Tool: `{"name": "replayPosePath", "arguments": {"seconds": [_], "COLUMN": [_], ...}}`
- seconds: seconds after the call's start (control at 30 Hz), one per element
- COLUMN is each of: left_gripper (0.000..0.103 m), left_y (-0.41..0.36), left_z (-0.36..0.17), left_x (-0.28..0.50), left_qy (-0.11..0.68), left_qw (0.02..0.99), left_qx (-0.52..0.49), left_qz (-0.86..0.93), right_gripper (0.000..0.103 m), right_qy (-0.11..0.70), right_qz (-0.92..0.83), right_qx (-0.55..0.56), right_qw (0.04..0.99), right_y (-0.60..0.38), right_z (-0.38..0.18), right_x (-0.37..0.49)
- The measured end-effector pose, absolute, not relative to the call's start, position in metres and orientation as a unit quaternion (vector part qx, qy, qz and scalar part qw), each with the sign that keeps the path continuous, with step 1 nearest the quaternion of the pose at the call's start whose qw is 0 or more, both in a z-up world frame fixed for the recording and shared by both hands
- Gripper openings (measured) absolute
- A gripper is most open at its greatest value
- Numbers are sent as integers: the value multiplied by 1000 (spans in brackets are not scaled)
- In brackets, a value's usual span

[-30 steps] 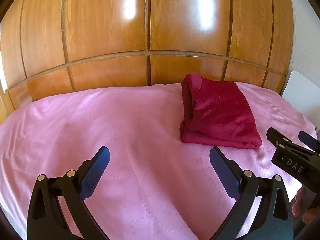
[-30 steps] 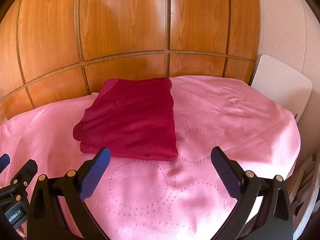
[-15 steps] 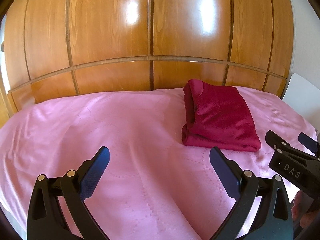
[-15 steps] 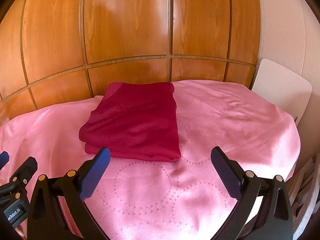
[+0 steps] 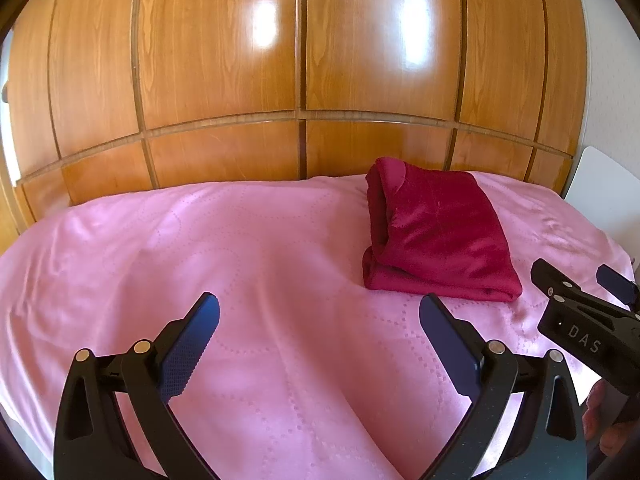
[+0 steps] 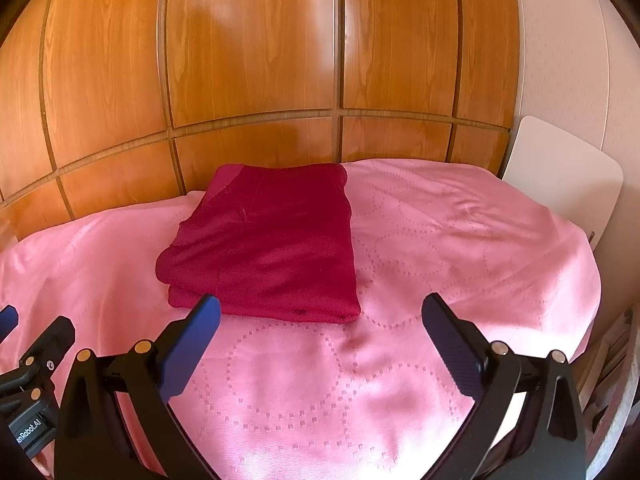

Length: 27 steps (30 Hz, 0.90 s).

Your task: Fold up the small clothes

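On a pink bedspread (image 5: 248, 240) against a wood-panelled wall (image 5: 224, 60), a dark red garment (image 5: 436, 240) lies folded into a neat, thick rectangle, its layered edges showing along the left and near sides. It sits toward the far edge of the bed, close to the panelling and right of centre in the left wrist view. A white board (image 6: 560, 168) leans at the bed's right end. Both tongs hover low over the cover on the near side of the garment, apart from it: the left gripper (image 5: 320, 336) has its jaws spread wide with nothing between them, and the right gripper (image 6: 320, 336) likewise gapes wide and holds nothing. Each gripper is cut off at the other camera's edge. Fingers (image 5: 596, 400) behind the right tool are barely visible.
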State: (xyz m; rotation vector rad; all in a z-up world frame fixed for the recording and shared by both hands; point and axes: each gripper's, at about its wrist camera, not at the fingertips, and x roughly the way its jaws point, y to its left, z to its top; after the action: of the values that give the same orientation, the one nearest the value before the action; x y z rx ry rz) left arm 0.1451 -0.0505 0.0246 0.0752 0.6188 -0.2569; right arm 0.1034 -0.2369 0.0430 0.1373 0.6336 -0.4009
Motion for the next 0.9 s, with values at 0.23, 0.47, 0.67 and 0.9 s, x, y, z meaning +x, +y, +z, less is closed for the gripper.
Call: {"name": "replayPosePath", "arguments": {"seconds": [0.23, 0.47, 0.67, 0.9], "left_gripper": [99, 99, 99, 99], "left_y": [-54, -54, -55, -57], "left_z": [24, 24, 27, 27], "left_x": [143, 143, 141, 142], "left_qy": [306, 306, 303, 302], "left_qw": [943, 943, 944, 944], "left_qx": [36, 34, 30, 30], "left_qz": [-126, -125, -123, -126], "right_gripper": [101, 101, 101, 101], "right_qy": [311, 313, 314, 315], "right_qz": [-196, -195, -195, -192], "right_qx": [67, 67, 69, 68], "right_qw": [928, 927, 927, 927], "right_y": [-235, -236, -236, -238], "right_z": [42, 42, 41, 40], "right_x": [103, 103, 104, 105]}}
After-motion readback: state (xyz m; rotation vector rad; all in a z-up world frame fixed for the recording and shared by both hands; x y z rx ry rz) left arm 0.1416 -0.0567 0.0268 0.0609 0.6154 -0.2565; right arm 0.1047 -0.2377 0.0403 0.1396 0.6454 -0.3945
